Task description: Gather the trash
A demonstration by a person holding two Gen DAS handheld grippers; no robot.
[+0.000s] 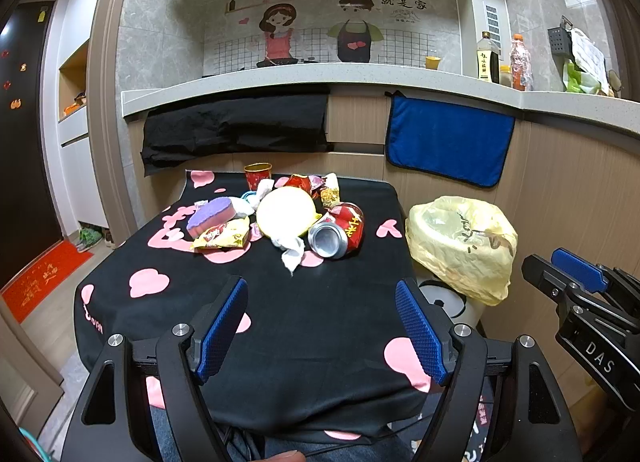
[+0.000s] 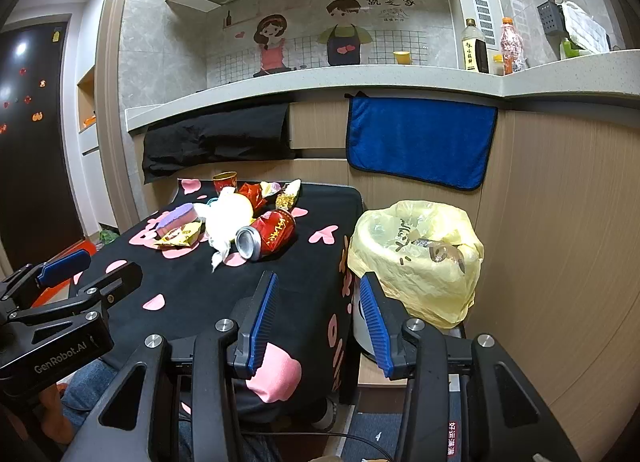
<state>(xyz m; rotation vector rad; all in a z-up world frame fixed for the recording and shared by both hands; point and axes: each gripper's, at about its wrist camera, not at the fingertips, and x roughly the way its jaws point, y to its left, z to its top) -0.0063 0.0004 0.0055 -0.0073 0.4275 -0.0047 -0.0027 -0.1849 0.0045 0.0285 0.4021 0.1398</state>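
Both your left gripper (image 1: 322, 328) and right gripper (image 2: 318, 318) are open and empty; grab the red can (image 1: 340, 232) off-center and it'll roll off the desk (image 1: 320, 314).

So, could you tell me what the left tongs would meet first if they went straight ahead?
Probably the red can, which lies on the tablecloth ahead of the open left tongs; depth is unclear.

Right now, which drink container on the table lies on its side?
The red can, tipped over with its silver top facing us; the red paper cup behind stands upright.
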